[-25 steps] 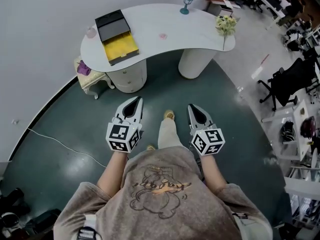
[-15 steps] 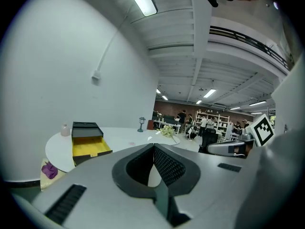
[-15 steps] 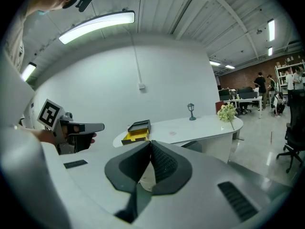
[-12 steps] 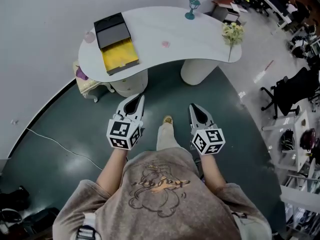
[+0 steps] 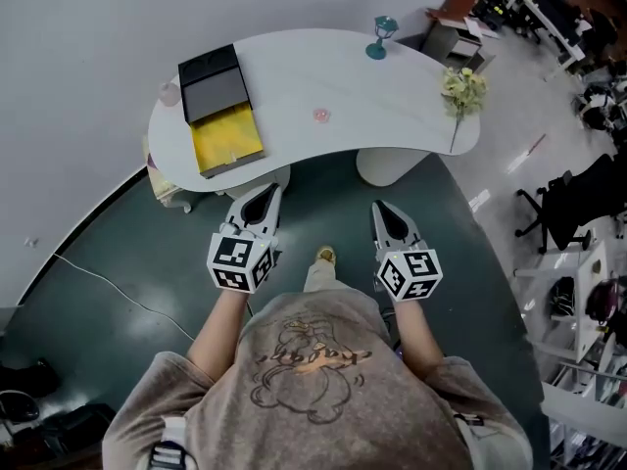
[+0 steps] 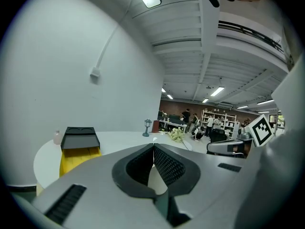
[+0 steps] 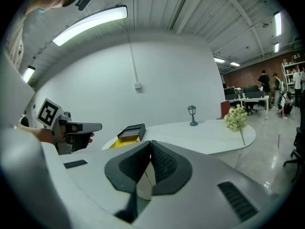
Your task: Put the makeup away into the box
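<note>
Both empty. The left hand-held gripper [image 5: 263, 196] has its jaws clenched tip to tip w/ nothing btwn them. The right hand-held gripper [image 5: 382, 211] is the same: pinched closed, nothing held. Both sit in front of the person over the dark floor [image 5: 118, 262], well short of the white curved surface [image 5: 333, 67].

Task things: the box [image 5: 227, 143] lies open on the surface's left end, yellow inside, black lid flipped back toward the wall. Makeup candidates:
- small pink item [image 5: 320, 116], mid-surface, well apart from the box on its right
- pale pink bottle [image 5: 168, 93], just beside the box's left edge by the lid

Both are too small to say what they are. Can't see anything inside the box from here.

Step, my read: approach, not yet in reach.
- Get up to the surface edge first, square to the box, w/ grippers apart so neither clips the edge.
- Open the jaws before reaching in, not at the item.
- Right side suits the pink item, left suits the bottle (each is nearer).
- The pink item looks low and flat, so it prob needs a shallow pinch on its rim. It may skid on the smooth top.
- Stay clear of the teal lamp figure [image 5: 382, 37] and flowers [image 5: 463, 88] at the right end.

Writing: none legible.
- marker cubes [image 5: 240, 262]: b/w square patterns only, no text
- shirt [image 5: 309, 360]: cartoon print plus a script-ish line, unreadable
- No brand visible on the box or bottle.
</note>
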`<action>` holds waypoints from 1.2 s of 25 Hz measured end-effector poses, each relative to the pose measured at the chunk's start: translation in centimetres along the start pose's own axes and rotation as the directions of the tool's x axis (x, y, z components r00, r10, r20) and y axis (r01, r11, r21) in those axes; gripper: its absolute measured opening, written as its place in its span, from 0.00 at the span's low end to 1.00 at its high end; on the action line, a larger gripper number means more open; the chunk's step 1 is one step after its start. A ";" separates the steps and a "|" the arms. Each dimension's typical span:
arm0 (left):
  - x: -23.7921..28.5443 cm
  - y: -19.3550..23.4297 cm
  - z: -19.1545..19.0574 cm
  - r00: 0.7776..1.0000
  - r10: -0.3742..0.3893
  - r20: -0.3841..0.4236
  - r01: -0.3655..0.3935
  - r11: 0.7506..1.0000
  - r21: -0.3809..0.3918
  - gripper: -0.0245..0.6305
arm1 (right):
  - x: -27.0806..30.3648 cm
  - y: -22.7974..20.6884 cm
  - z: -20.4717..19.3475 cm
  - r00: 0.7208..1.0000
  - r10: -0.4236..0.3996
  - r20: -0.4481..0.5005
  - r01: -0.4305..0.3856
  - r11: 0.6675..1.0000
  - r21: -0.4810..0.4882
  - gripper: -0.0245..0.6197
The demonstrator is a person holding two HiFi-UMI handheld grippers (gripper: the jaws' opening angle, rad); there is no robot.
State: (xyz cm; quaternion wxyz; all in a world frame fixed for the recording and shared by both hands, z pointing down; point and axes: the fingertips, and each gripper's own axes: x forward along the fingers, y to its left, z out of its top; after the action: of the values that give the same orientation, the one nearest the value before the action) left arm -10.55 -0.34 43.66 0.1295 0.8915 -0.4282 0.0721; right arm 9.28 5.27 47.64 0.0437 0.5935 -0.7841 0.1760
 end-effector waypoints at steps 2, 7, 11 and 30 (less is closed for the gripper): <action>1.7 0.0 0.6 1.000 0.006 -0.002 -0.006 1.000 -0.003 0.07 | 1.0 -1.5 1.0 1.000 0.003 0.000 -0.003 1.000 -0.002 0.05; 6.0 0.0 2.3 1.000 0.028 0.007 -0.028 1.000 -0.007 0.07 | 3.6 -5.1 2.9 1.000 0.021 -0.005 -0.021 1.000 -0.009 0.05; 8.7 0.1 2.7 0.999 0.051 0.006 -0.051 0.999 -0.010 0.07 | 5.9 -7.5 3.7 0.999 0.044 -0.013 -0.044 0.999 -0.013 0.05; 16.1 0.8 3.9 0.999 0.036 -0.017 -0.037 0.999 -0.008 0.07 | 10.5 -12.4 6.8 0.999 0.046 0.000 -0.046 0.999 0.001 0.05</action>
State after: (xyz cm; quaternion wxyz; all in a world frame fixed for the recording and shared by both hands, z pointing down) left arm -1.10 -13.92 43.92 0.1353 0.8823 -0.4436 0.0803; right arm 18.86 -9.45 47.02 0.0394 0.5754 -0.7974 0.1776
